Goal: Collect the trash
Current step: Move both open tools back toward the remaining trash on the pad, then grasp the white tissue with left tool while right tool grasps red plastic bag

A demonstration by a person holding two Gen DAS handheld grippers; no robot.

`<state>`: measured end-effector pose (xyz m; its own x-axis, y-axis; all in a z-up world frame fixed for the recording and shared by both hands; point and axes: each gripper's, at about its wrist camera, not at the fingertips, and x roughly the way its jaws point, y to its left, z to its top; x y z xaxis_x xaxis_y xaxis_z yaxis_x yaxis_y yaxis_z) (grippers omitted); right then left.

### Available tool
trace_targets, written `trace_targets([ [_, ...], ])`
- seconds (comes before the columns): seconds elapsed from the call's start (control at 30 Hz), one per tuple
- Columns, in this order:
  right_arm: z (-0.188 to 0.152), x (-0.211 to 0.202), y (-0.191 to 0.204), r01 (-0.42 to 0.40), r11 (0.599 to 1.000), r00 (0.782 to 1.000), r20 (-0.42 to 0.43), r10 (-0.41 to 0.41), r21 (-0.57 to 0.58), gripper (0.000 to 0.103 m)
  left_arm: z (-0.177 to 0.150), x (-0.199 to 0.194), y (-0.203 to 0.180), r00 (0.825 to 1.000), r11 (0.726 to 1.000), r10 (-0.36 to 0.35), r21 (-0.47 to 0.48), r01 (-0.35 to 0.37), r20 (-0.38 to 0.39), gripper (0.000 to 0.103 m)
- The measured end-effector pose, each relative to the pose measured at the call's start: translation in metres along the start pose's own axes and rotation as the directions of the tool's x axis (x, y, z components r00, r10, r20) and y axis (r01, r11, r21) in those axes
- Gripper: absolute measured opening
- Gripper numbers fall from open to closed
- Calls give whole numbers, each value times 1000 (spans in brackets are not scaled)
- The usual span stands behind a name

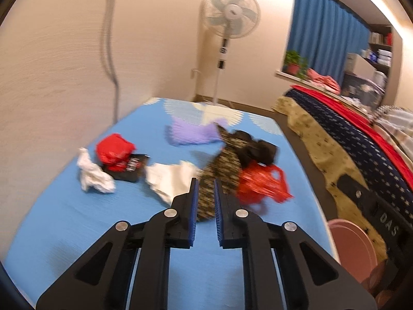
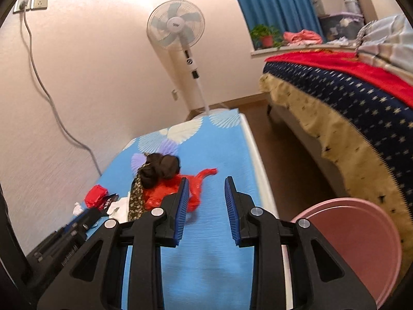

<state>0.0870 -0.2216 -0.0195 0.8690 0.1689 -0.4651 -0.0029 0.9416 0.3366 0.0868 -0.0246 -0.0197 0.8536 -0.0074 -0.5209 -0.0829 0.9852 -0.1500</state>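
Observation:
Trash lies on a blue mat (image 1: 64, 206): a crumpled white tissue (image 1: 93, 174), a red wrapper (image 1: 113, 148) on a black packet (image 1: 131, 168), white paper (image 1: 170, 178), a patterned cloth strip (image 1: 219, 178), a dark bundle (image 1: 255, 147) and a red plastic bag (image 1: 260, 184). My left gripper (image 1: 205, 183) hovers above the patterned strip, jaws slightly apart and empty. My right gripper (image 2: 205, 183) is open and empty, just right of the red bag (image 2: 167, 191) and dark bundle (image 2: 160, 168). A pink bin (image 2: 361, 245) stands at the mat's right edge.
A standing fan (image 2: 178, 28) is behind the mat's far end. A bed with a starred navy cover (image 2: 361, 103) runs along the right, with brown floor (image 2: 278, 149) between. A cable (image 2: 44, 85) hangs down the left wall. The left gripper's body (image 2: 64, 237) shows in the right wrist view.

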Motion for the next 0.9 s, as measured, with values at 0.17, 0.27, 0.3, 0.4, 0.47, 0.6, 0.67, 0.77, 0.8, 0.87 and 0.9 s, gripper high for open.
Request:
trace_targets([
  [0.17,-3,22,8,-35,999,999,-32,35,1,35,12,9,31,993,992,116,-51,-115,25,12],
  [0.27,-4,34,12,-55,998,997,-51,56,7,39,19,14,49,984,982,176,-76,-173,34,12],
  [0.3,-4,37,13,-61,998,997,-55,62,9,41,21,15,54,981,978,192,-85,-188,34,12],
  [0.4,-4,46,18,-72,997,995,-70,73,14,47,26,19,73,968,962,251,-122,-246,27,13],
  [0.47,-6,54,22,-82,997,993,-87,82,9,49,28,22,82,960,951,281,-138,-276,18,14],
  [0.6,-9,66,24,-79,997,990,-115,78,2,53,29,29,102,947,931,321,-182,-317,-8,39],
  [0.67,-10,73,24,-78,997,988,-133,78,10,53,29,33,111,943,923,332,-198,-330,-23,42],
  [0.77,-12,80,23,-76,997,985,-152,76,9,53,29,43,124,942,915,332,-225,-336,-54,43],
  [0.8,-13,82,23,-75,997,984,-159,76,7,53,28,45,127,941,912,332,-233,-338,-64,43],
  [0.87,-15,87,24,-76,997,982,-171,75,3,53,26,50,135,942,906,325,-257,-337,-88,43],
  [0.9,-16,88,25,-77,997,982,-174,76,1,53,25,53,137,941,904,324,-262,-338,-97,43],
])
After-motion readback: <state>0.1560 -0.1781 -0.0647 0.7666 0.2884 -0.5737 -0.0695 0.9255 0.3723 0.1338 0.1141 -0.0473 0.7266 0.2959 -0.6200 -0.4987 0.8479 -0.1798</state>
